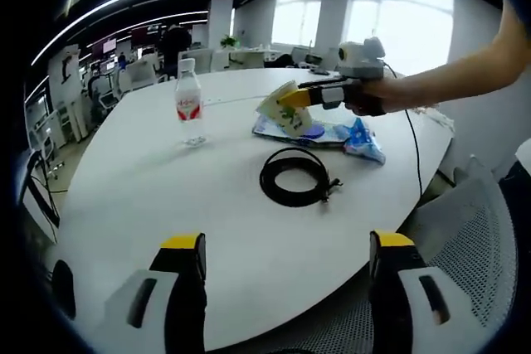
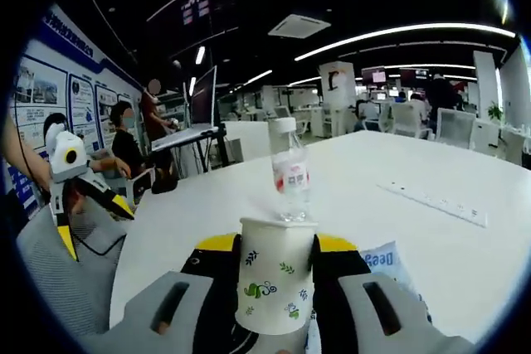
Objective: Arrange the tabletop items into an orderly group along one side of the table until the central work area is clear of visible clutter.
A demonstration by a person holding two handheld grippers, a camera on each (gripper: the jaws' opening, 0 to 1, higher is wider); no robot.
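My right gripper [image 2: 276,244] is shut on a white paper cup [image 2: 274,283] with a leaf print, gripping it by its sides. In the left gripper view the same cup [image 1: 280,113] is tilted in the right gripper [image 1: 300,99], just over blue plastic packets [image 1: 336,133]; whether it touches them I cannot tell. A clear water bottle [image 1: 190,105] with a red label stands upright to the left. A coiled black cable [image 1: 294,176] lies nearer to me. My left gripper [image 1: 286,246] is open over the table's near edge, with nothing between its fingers.
The white table [image 1: 166,196] is long and rounded. A white power strip [image 2: 440,201] lies on it beyond the bottle [image 2: 290,172]. A grey mesh chair [image 1: 465,230] stands at the table's right edge. People sit at desks past the far left side [image 2: 124,147].
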